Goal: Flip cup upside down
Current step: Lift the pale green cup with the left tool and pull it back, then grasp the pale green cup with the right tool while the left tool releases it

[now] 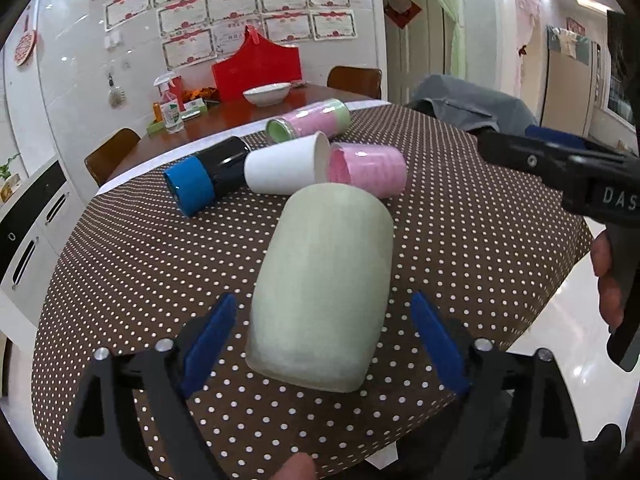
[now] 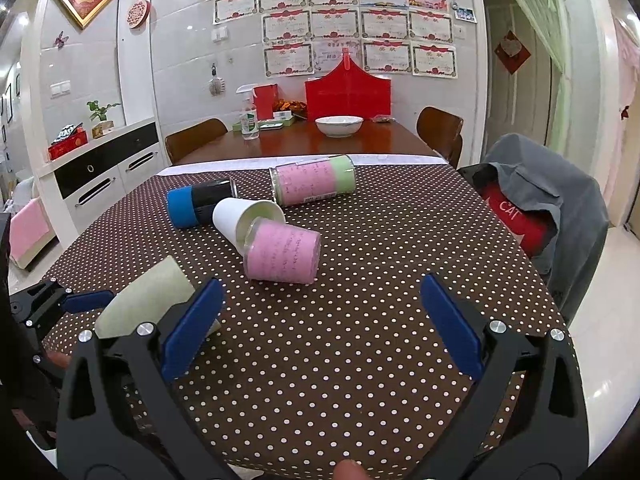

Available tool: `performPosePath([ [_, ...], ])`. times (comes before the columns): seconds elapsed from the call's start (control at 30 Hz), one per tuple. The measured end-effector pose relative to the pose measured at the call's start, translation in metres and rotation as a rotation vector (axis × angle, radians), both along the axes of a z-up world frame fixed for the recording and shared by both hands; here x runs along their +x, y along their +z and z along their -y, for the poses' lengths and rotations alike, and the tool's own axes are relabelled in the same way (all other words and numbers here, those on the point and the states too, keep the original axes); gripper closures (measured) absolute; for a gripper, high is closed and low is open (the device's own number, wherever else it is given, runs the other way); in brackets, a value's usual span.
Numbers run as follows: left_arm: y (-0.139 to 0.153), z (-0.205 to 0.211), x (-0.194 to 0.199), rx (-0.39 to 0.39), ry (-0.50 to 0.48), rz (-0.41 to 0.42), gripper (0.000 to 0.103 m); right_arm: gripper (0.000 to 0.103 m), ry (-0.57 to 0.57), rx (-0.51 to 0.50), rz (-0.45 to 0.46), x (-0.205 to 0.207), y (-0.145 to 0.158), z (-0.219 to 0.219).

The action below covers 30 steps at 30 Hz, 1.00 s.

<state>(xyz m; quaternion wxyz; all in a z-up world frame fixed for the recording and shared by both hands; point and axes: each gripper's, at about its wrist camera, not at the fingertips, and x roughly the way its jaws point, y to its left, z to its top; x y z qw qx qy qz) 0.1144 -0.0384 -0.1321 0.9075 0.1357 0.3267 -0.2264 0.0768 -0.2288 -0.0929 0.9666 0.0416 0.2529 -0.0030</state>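
Observation:
A pale green cup [image 1: 320, 280] stands mouth-down on the brown polka-dot tablecloth [image 1: 140, 260]. My left gripper [image 1: 324, 344] is open, with a blue finger on each side of the cup's base and a gap on both sides. The cup also shows at the lower left of the right wrist view [image 2: 148, 300], with the left gripper [image 2: 60, 304] beside it. My right gripper [image 2: 320, 320] is open and empty above bare tablecloth; it also shows at the right edge of the left wrist view [image 1: 560, 164].
Beyond the cup lie a white paper cup [image 1: 284, 170], a pink cup [image 1: 368, 172], a black cup with a blue band [image 1: 208, 178] and a pink-and-green cup [image 1: 308, 122]. A chair with a grey cloth [image 2: 548, 208] stands right of the table.

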Motion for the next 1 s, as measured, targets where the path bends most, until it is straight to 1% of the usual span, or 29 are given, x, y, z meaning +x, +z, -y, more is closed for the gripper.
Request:
performPosePath([
  [0.13, 0.006, -0.01, -0.005, -0.031, 0.022, 0.016, 0.01, 0.006, 0.03, 0.003, -0.005, 0.005, 0.002, -0.003],
  [0.5, 0.027, -0.036, -0.017, -0.073, 0.098, 0.076, 0.01, 0.006, 0.141, 0.017, -0.004, 0.013, 0.011, -0.017],
  [0.8, 0.046, -0.055, -0.014, -0.11, 0.18, 0.11, 0.01, 0.006, 0.328, -0.04, 0.017, 0.02, 0.026, -0.044],
  [0.97, 0.052, -0.065, -0.008, -0.098, 0.199, 0.109, 0.01, 0.006, 0.456, -0.096, 0.008, 0.025, 0.03, -0.059],
  [1.0, 0.053, -0.066, -0.007, -0.094, 0.199, 0.108, 0.01, 0.006, 0.487, -0.137, 0.006, 0.026, 0.03, -0.064],
])
